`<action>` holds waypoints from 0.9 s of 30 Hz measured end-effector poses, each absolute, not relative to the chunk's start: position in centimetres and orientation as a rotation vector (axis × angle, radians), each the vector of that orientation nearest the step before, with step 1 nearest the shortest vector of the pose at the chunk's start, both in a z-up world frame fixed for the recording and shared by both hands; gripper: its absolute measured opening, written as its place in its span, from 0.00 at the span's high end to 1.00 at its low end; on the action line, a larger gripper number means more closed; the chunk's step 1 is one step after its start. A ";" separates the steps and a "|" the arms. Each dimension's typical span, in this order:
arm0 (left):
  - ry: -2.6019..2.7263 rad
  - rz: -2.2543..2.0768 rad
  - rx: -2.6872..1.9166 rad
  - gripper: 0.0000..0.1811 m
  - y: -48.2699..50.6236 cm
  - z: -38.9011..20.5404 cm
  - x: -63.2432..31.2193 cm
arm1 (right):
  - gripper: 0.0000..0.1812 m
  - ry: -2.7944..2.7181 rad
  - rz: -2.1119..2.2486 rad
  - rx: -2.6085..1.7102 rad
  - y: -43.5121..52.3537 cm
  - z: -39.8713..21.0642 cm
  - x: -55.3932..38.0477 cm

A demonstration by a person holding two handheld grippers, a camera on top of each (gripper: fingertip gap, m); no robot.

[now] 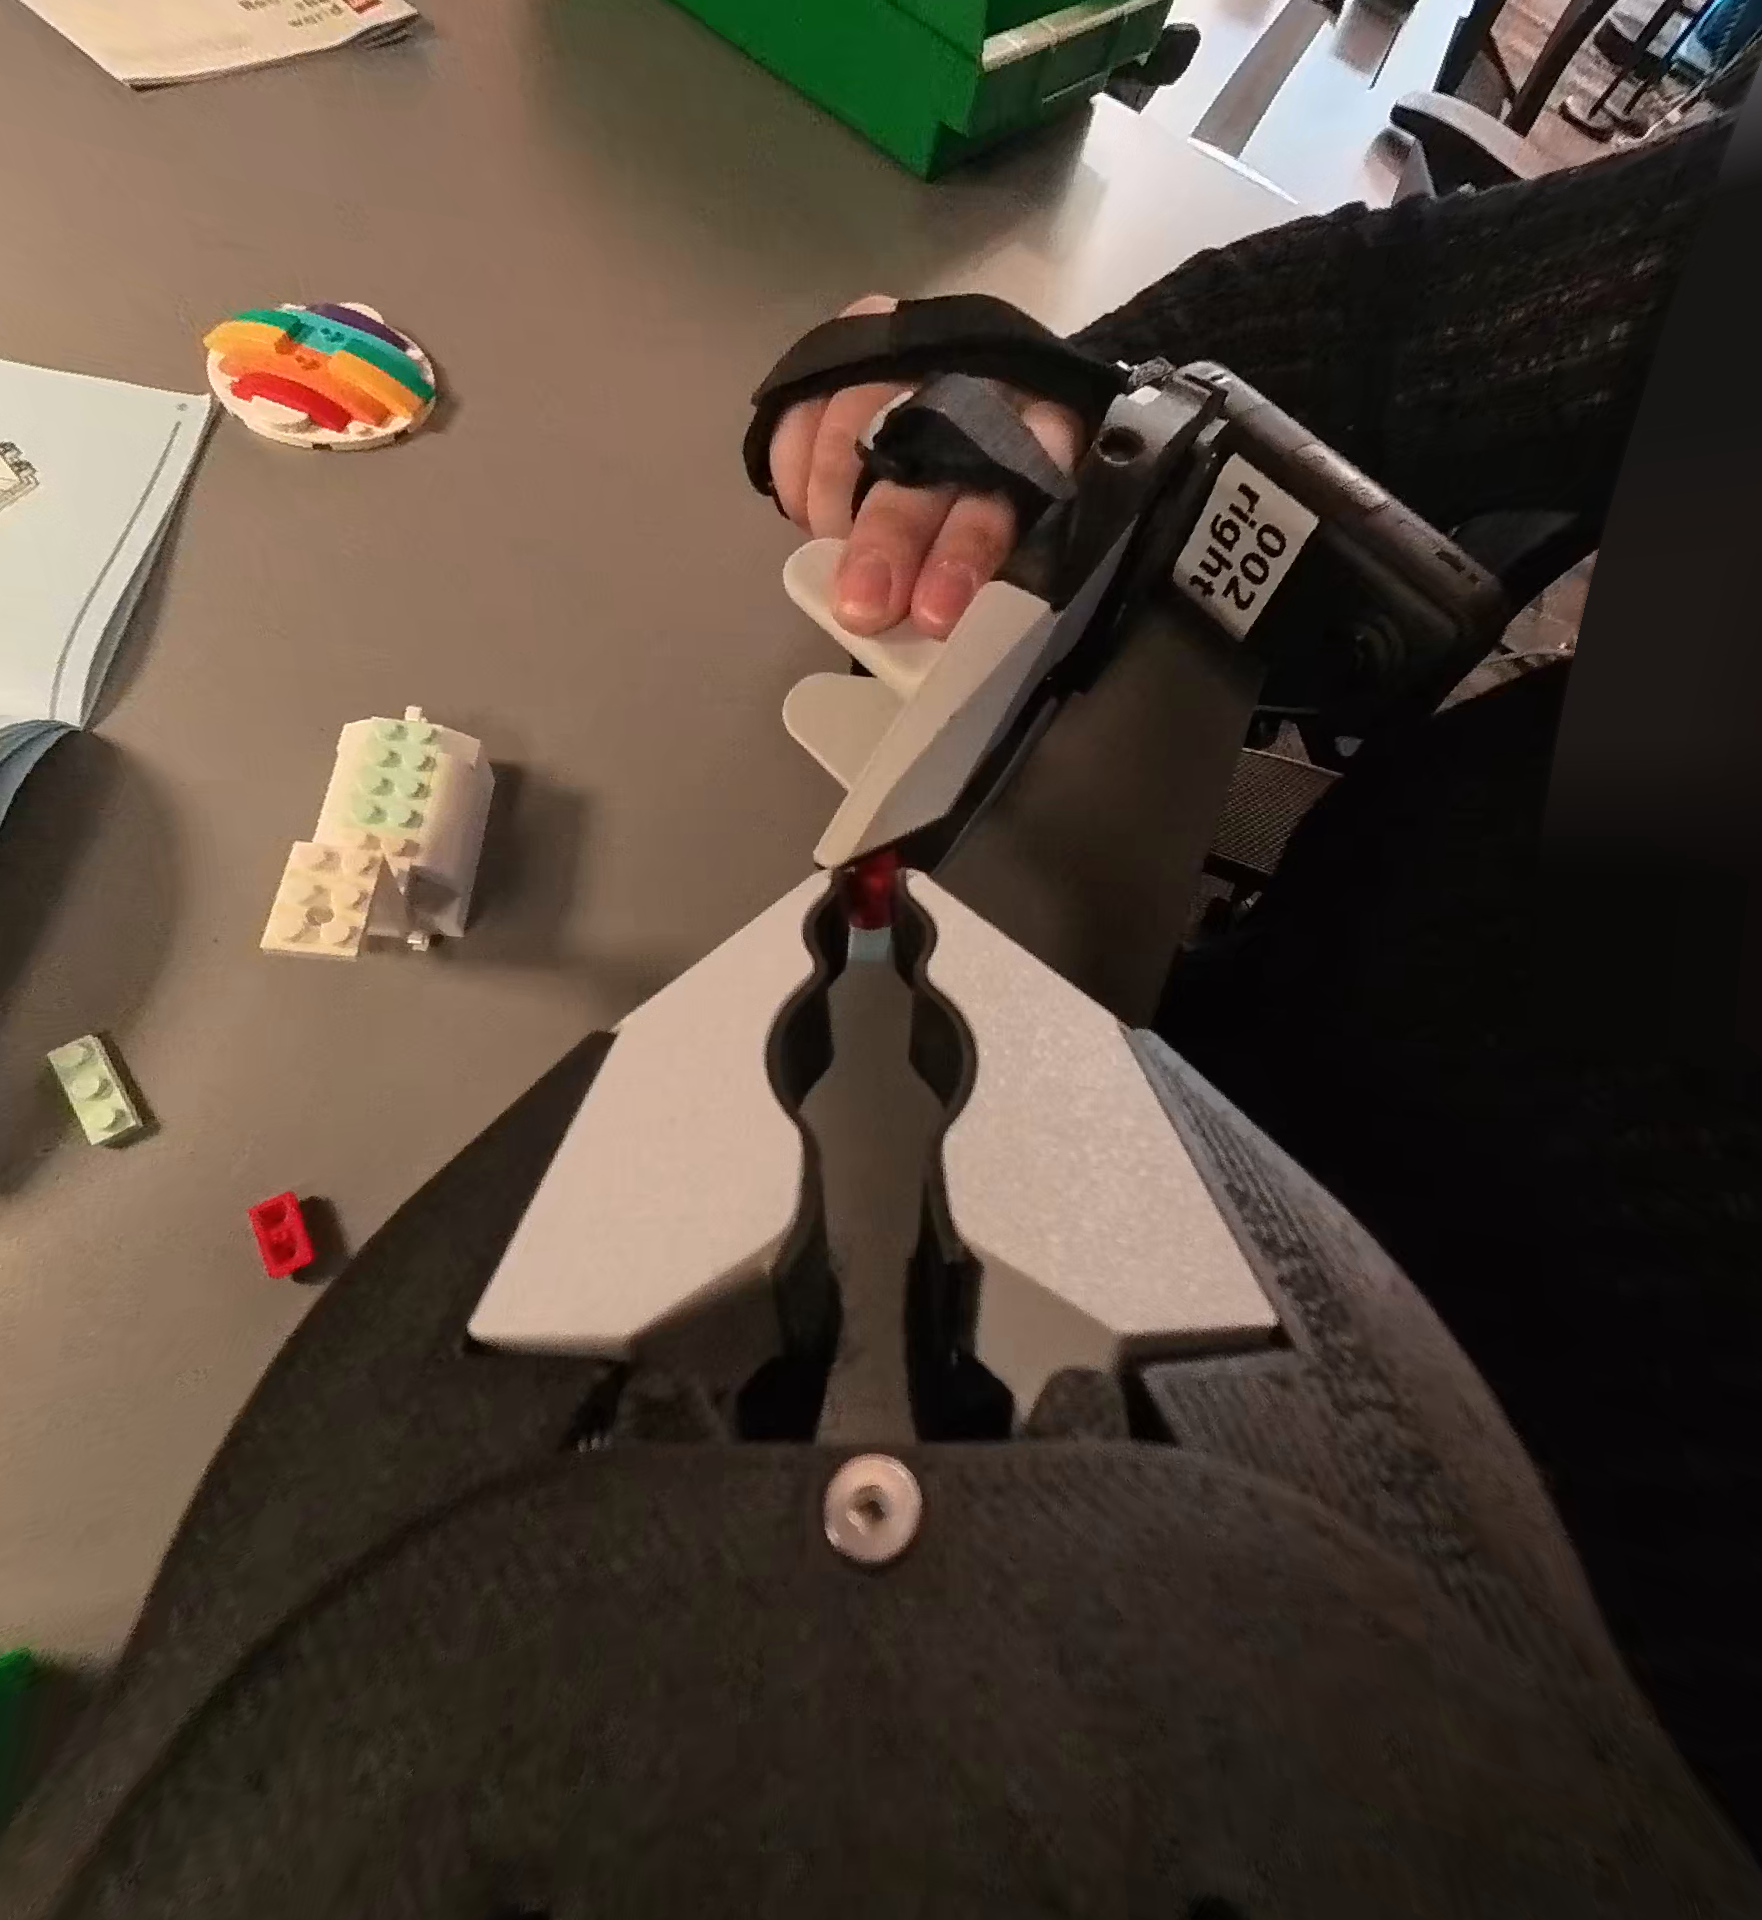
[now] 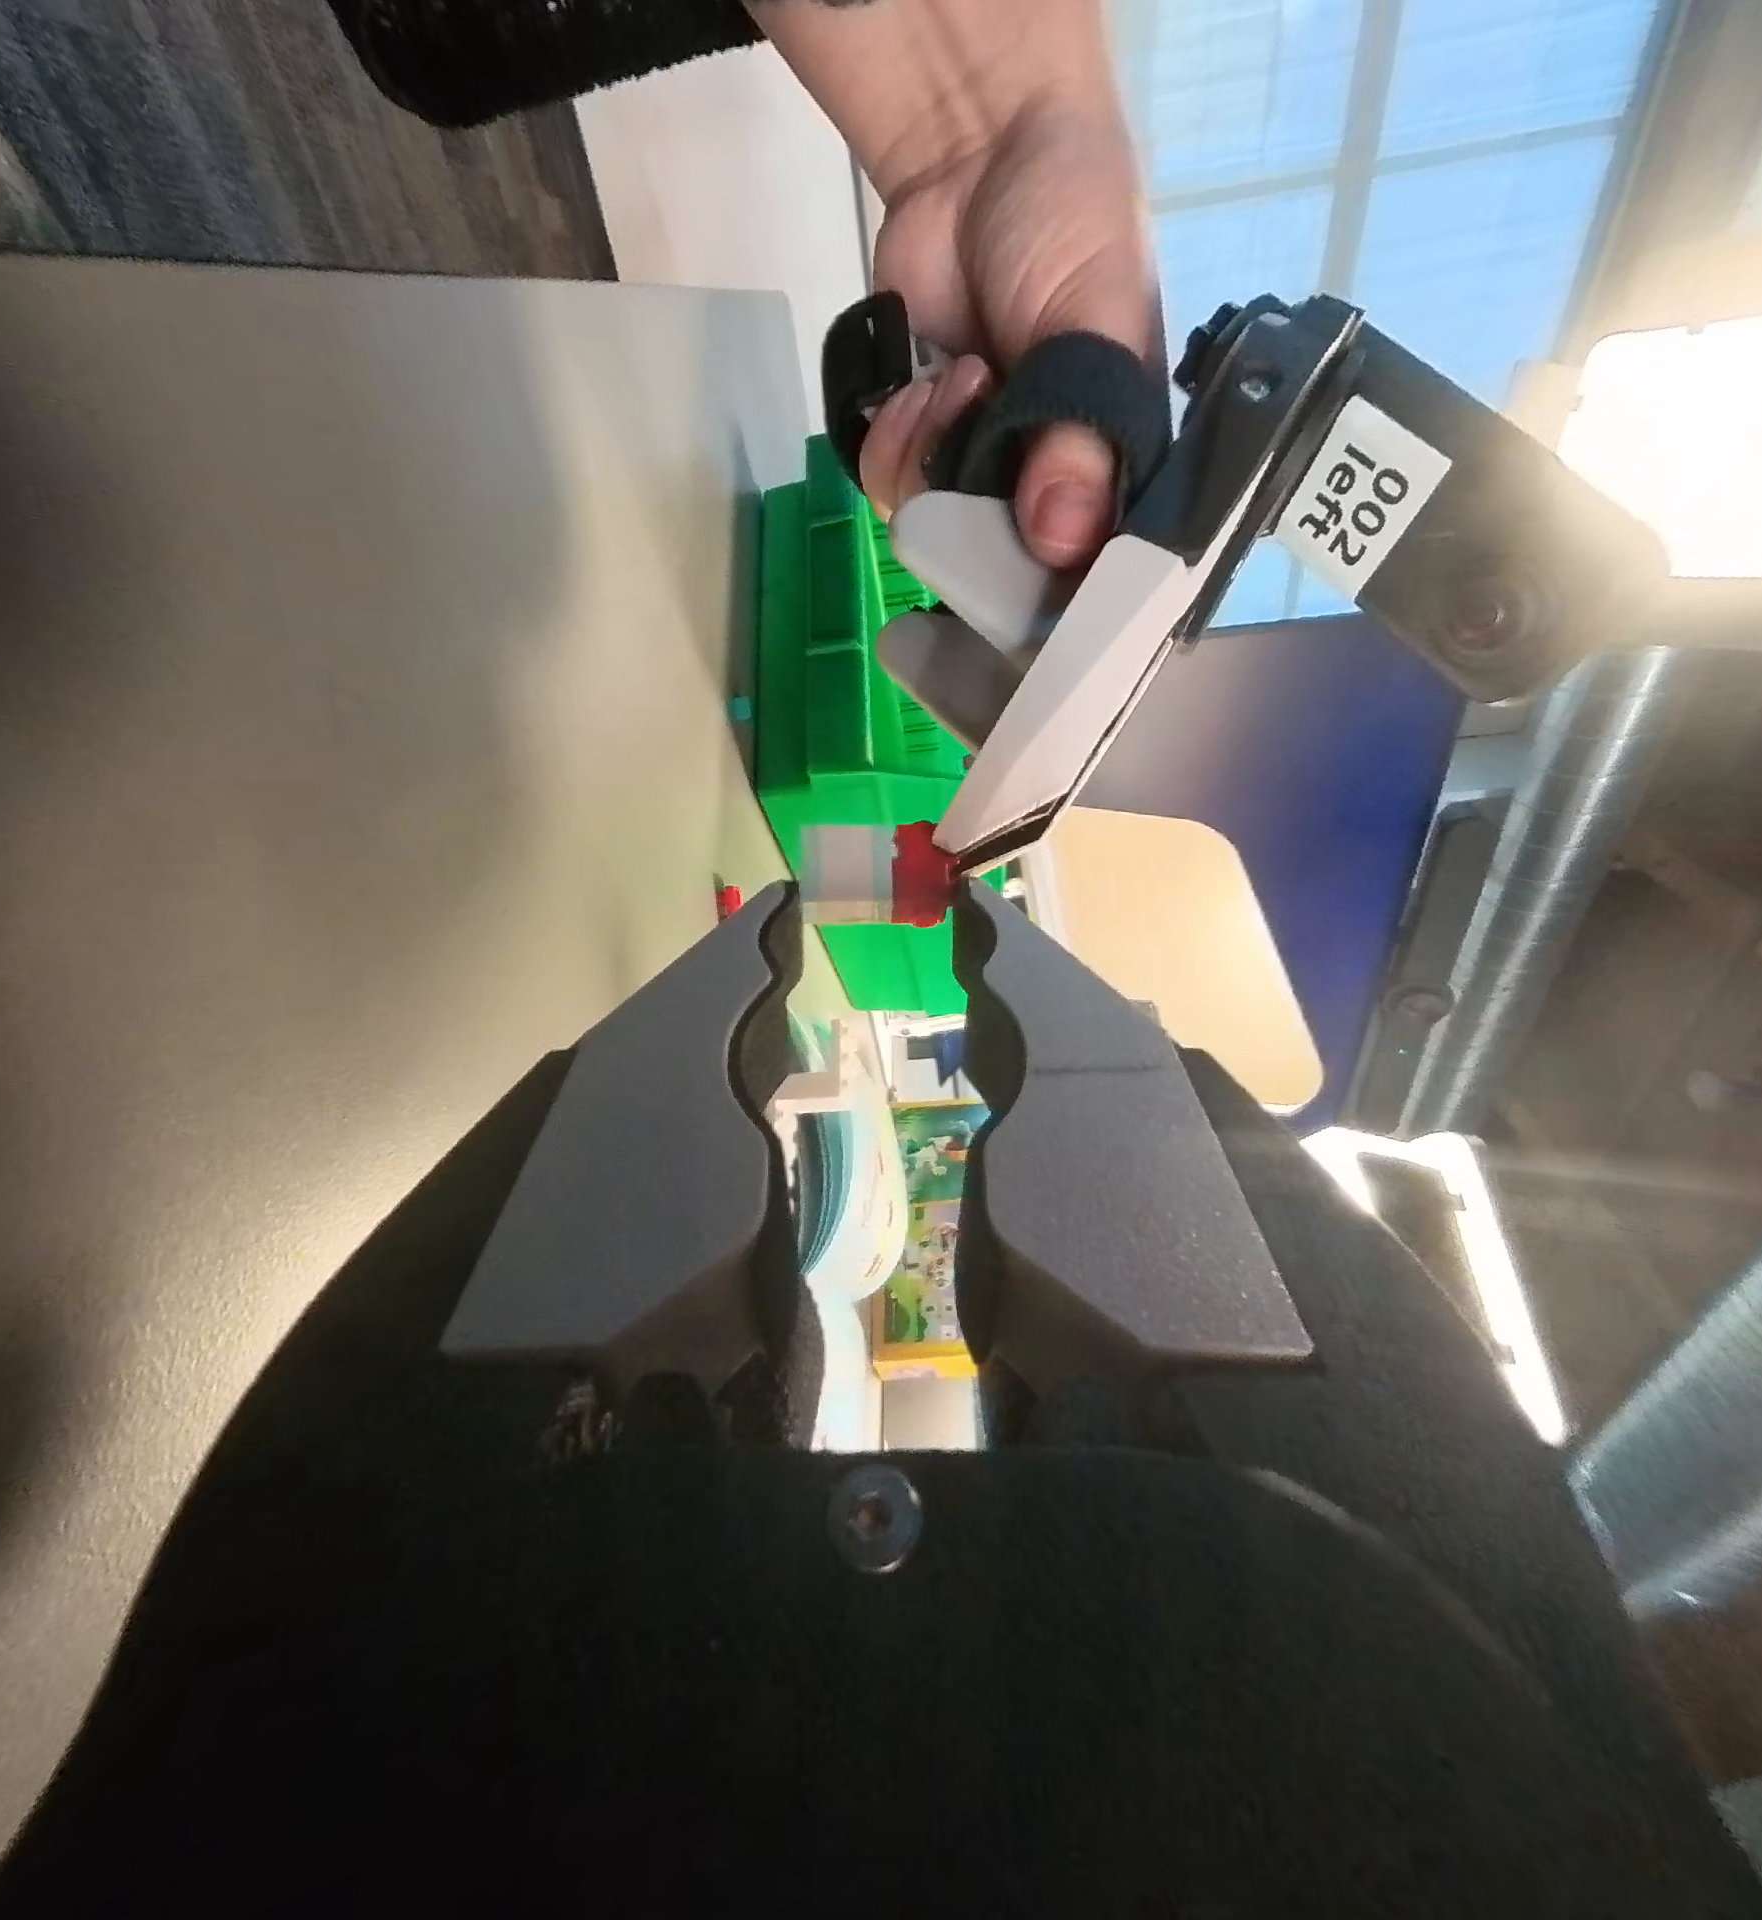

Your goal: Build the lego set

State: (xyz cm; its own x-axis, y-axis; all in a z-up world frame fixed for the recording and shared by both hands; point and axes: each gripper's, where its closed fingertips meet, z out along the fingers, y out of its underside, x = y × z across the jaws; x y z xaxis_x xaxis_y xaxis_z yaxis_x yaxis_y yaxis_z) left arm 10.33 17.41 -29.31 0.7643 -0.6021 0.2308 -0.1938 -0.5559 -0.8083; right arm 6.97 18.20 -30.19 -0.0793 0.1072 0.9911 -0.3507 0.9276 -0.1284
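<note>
The left claw [image 1: 869,902] has its two grey fingers pinched together on a small red piece [image 1: 869,900] at their tips. The right claw [image 2: 875,909] is clamped on a pale grey block [image 2: 844,871] that is joined to the same red piece [image 2: 921,871], so both claws hold one small assembly between them, raised above the grey worktop [image 1: 565,540]. In the right wrist view, the left claw's tips come down from the upper right and touch the red piece. A person's hand [image 1: 892,499] grips the right tool, and another hand [image 2: 1002,343] grips the left tool.

On the worktop to the left of the claws lies a white and mint-green brick build [image 1: 389,831]. Nearer the camera sit a loose mint-green plate [image 1: 98,1086] and a loose red brick [image 1: 285,1234], well apart from each other. Farther back rests a round white plate with a rainbow [image 1: 321,374]. An open instruction booklet [image 1: 25,561] lies at the left edge. A green box [image 1: 918,73] stands at the far side.
</note>
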 end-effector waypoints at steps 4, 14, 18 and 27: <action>0.604 -0.589 -2.130 0.96 17.6 -29.5 10.2 | 0.85 -1.626 0.393 0.170 18.3 -30.4 6.9; 0.628 -0.505 -2.165 0.96 17.6 -29.7 10.1 | 0.85 -1.637 0.388 0.164 18.3 -30.7 6.9; 0.605 -0.507 -2.126 0.96 17.8 -29.1 10.1 | 0.85 -1.615 0.415 0.140 18.4 -30.2 6.9; 0.592 -0.517 -2.061 0.92 17.9 -28.5 10.3 | 0.85 -1.605 0.470 0.089 18.3 -29.6 7.1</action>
